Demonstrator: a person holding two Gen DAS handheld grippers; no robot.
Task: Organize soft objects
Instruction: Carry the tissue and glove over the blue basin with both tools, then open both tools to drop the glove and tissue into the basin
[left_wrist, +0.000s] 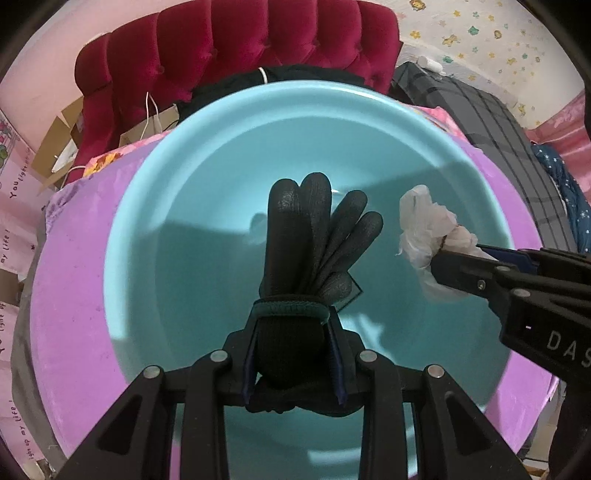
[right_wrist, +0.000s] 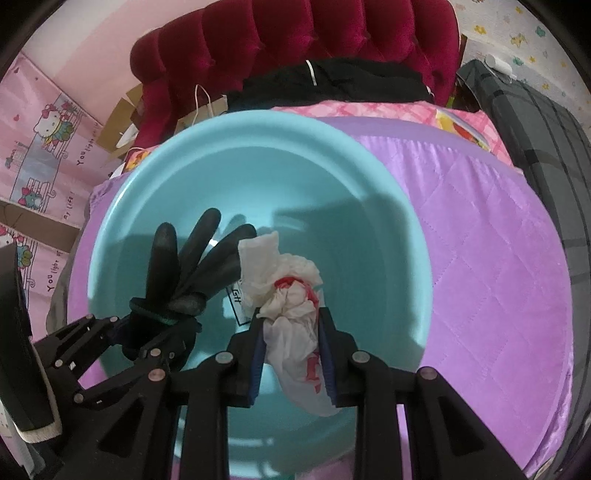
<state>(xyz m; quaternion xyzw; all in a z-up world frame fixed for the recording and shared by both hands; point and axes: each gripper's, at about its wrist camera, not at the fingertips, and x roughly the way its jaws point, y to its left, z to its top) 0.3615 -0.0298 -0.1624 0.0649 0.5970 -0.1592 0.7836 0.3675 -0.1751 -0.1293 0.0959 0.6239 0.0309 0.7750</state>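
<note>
A light blue plastic basin (left_wrist: 207, 155) sits on a purple quilted bedspread (left_wrist: 70, 295); it also shows in the right wrist view (right_wrist: 362, 206). My left gripper (left_wrist: 293, 317) is shut on a bundle of black gloves (left_wrist: 310, 229) and holds it above the basin's middle. My right gripper (right_wrist: 290, 314) is shut on a crumpled white plastic bag with red print (right_wrist: 291, 295), held above the basin just right of the gloves (right_wrist: 195, 254). The bag (left_wrist: 424, 229) and right gripper (left_wrist: 439, 254) show at the right of the left wrist view. A label lies on the basin floor (right_wrist: 236, 299).
A red tufted headboard (left_wrist: 240, 44) stands behind the bed, with black clothing (right_wrist: 332, 85) in front of it. A dark plaid blanket (left_wrist: 498, 122) lies at the right. Cardboard and paper bags (left_wrist: 62, 133) sit at the left by the pink wall.
</note>
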